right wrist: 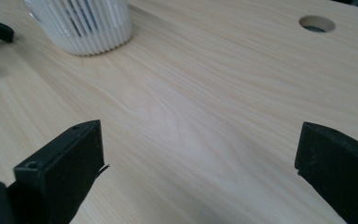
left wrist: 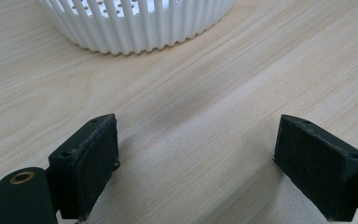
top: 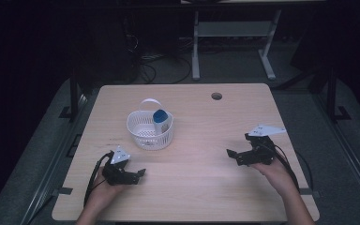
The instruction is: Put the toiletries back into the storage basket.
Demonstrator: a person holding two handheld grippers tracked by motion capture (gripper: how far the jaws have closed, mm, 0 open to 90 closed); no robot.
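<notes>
A white slatted basket (top: 149,132) with a thin handle stands left of the table's middle. A white bottle with a blue cap (top: 161,119) leans inside it. My left gripper (top: 139,174) rests low on the table near the front left, open, with bare wood between its pads. The basket's ribbed wall (left wrist: 140,23) lies just ahead of it. My right gripper (top: 232,155) sits at the front right, also open and holding nothing. From there the basket (right wrist: 81,23) stands far off at the upper left.
The light wooden table (top: 206,126) has a round cable hole (top: 216,96) at the back right, also in the right gripper view as a hole (right wrist: 316,23). Dark floor, cables and a white desk frame (top: 229,37) lie beyond the far edge.
</notes>
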